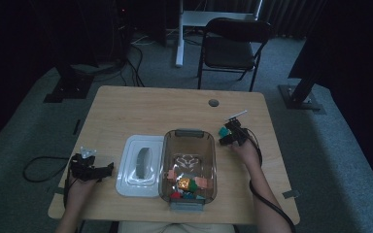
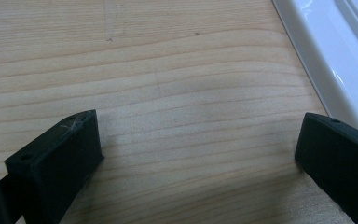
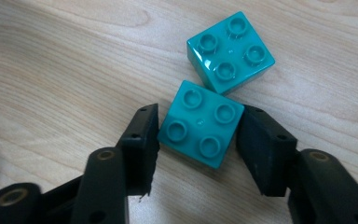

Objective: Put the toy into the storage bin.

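Two teal four-stud bricks lie on the wooden table (image 1: 150,107) to the right of the bin. My right gripper (image 3: 199,122) is shut on the nearer teal brick (image 3: 193,135), one black pad against each of its opposite sides. The other teal brick (image 3: 230,51) sits just beyond it, corner to corner. In the high view the right gripper (image 1: 233,133) is at the table's right side, with a teal brick (image 1: 223,131) at its tips. My left gripper (image 2: 198,130) stands open over bare wood with nothing between its fingers; it rests near the table's left front edge (image 1: 90,167).
A clear plastic bin (image 1: 172,160) in the middle front holds several coloured bricks. Its white lid (image 1: 126,182) lies flat to its left, and the lid's edge (image 2: 326,60) shows beside the left gripper. A folding chair (image 1: 230,46) stands behind the table.
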